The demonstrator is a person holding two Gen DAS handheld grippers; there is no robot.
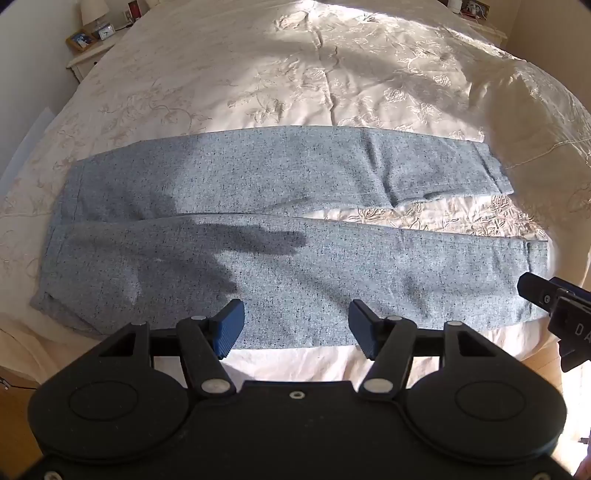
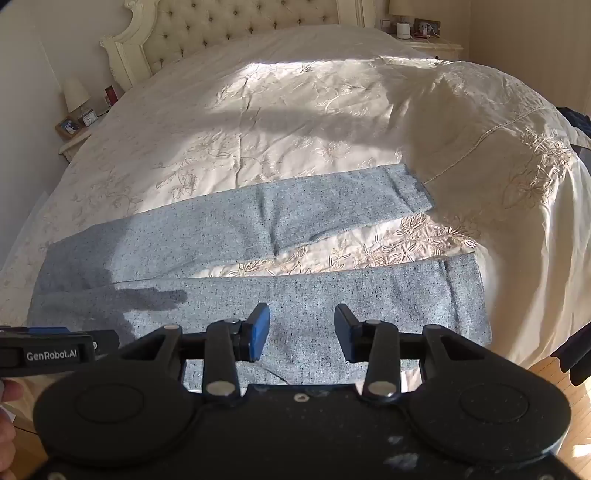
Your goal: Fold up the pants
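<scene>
Speckled blue-grey pants (image 1: 280, 221) lie flat across the bed, waist to the left, both legs stretched right and splayed apart at the cuffs. My left gripper (image 1: 295, 328) hovers open above the near leg's front edge, its blue pads (image 1: 231, 328) wide apart with nothing between them. In the right wrist view the same pants (image 2: 258, 295) spread out below my right gripper (image 2: 301, 332), which stands open over the near leg close to its cuff, nothing pinched. The right gripper (image 1: 554, 310) also shows at the right edge of the left wrist view.
A cream embroidered bedspread (image 1: 295, 74) covers the whole bed. A tufted headboard (image 2: 240, 26) stands at the back. Nightstands with lamps, a clock and frames (image 2: 77, 118) flank the bed. Wooden floor (image 2: 569, 384) shows at the lower right. A person's fingers (image 2: 7, 398) appear at the left.
</scene>
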